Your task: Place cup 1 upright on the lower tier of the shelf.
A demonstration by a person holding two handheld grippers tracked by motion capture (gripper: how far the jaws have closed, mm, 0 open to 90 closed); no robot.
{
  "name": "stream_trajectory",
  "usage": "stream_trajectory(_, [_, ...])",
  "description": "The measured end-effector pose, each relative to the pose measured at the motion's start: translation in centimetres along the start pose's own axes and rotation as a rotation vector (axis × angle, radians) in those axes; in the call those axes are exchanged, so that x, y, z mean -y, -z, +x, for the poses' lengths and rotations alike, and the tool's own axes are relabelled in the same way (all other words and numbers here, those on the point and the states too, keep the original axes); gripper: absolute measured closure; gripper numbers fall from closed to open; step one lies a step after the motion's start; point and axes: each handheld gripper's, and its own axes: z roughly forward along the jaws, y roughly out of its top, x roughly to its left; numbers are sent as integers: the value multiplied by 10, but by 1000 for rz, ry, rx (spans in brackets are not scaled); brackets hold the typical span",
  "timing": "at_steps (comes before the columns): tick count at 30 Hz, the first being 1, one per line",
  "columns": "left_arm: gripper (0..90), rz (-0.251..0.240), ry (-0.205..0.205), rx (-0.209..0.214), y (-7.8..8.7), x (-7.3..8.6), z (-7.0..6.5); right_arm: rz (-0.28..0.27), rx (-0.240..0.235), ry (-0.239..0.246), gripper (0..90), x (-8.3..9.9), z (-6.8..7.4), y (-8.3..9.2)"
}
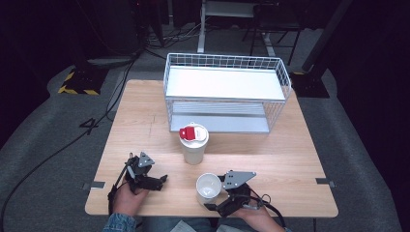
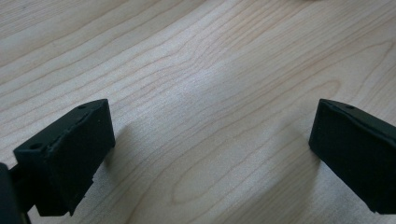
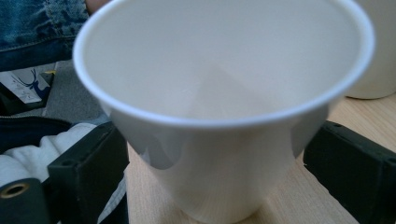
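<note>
The cup (image 1: 208,187) is white and empty, and it stands upright on the table (image 1: 290,159) near the near edge, a little right of the middle. The right gripper (image 1: 218,203) is at the cup from the near right side. In the right gripper view the cup (image 3: 224,121) is between the 2 black jaws, which stand at both sides of its lower wall; I cannot tell if they press it or only stand beside it. Just behind the cup stands a taller white tumbler (image 1: 194,143) with a lid and a red tab (image 1: 188,133) on top. The left gripper (image 1: 162,181) rests low on the table at the near left, and its jaws are wide apart over bare wood (image 2: 210,121). At the far side stands a white wire rack (image 1: 225,92) with 2 shelves.
</note>
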Motion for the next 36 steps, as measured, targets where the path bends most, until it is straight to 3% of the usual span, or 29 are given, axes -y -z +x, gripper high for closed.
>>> stream_trajectory(9, [7, 0, 2, 1, 0, 0, 0, -9, 22, 34, 222, 1, 3, -6])
stream_trajectory(27, [7, 0, -2, -1, 0, 0, 0, -7, 32, 46, 227, 0, 4, -6])
stream_trajectory(36, [6, 0, 2, 0, 0, 0, 0, -22, 27, 41, 227, -9, 4, 1])
